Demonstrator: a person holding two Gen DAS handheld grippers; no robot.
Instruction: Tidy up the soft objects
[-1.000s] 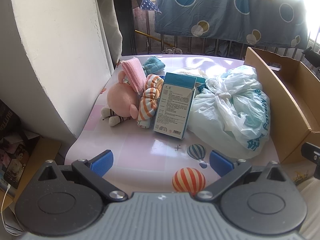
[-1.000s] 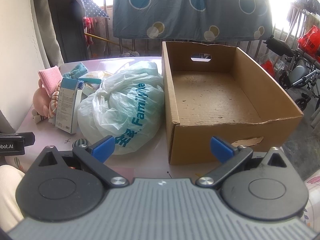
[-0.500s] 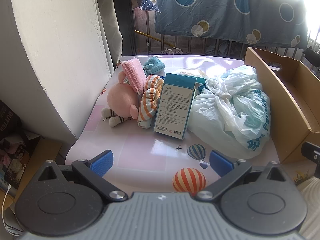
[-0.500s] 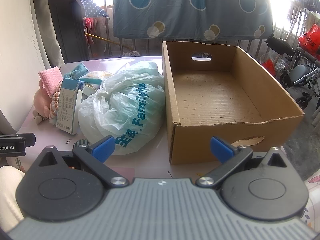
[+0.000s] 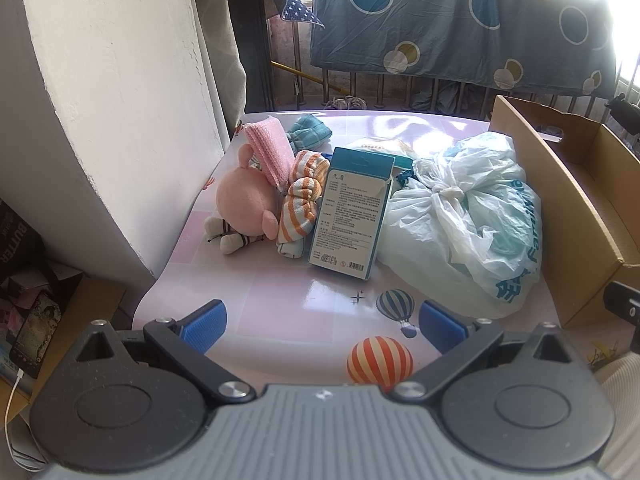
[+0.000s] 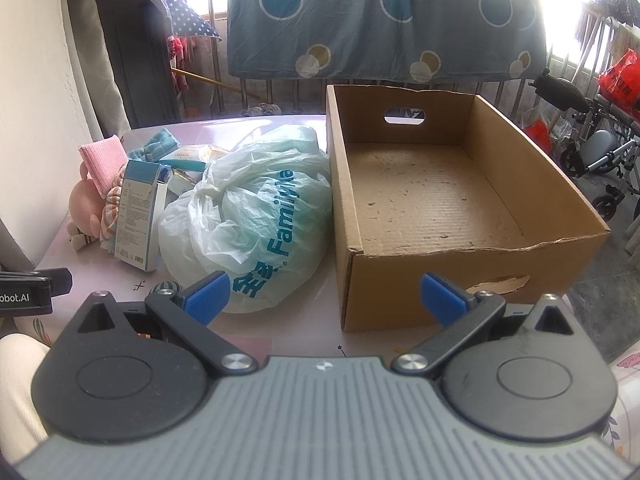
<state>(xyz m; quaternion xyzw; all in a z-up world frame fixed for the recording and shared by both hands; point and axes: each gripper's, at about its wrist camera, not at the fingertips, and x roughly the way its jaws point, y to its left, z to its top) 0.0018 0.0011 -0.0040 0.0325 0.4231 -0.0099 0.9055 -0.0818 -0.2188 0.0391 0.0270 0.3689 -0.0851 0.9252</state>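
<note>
Your left gripper (image 5: 322, 322) hangs over the near edge of the table (image 5: 280, 288), jaws spread wide with nothing between them. Your right gripper (image 6: 324, 294) is likewise wide open and empty, set low before the cardboard box (image 6: 440, 276).

The surface is a glossy pink top printed with hot-air balloons and small stars. Its left edge butts against a white wall (image 5: 112, 100). The soft items sit in a cluster at that side: a pink plush toy (image 5: 244, 204) lying down, a pink cloth (image 5: 270, 152) propped over it, an orange-striped cloth (image 5: 300, 204) touching the plush, and a teal cloth (image 5: 310, 134) farther back. A blue-and-white carton (image 5: 350, 212) stands upright just in front of the striped cloth. A knotted plastic bag (image 6: 256, 216) rests between the carton and the box, touching the box wall.

The box stands at the table's right side — open-topped, bare inside apart from specks on its floor, with a torn front rim.

Beyond the table, a blue sheet with circles (image 6: 380, 16) hangs over a railing. A wheelchair (image 6: 600, 148) stands at the far right — bright daylight behind it.
</note>
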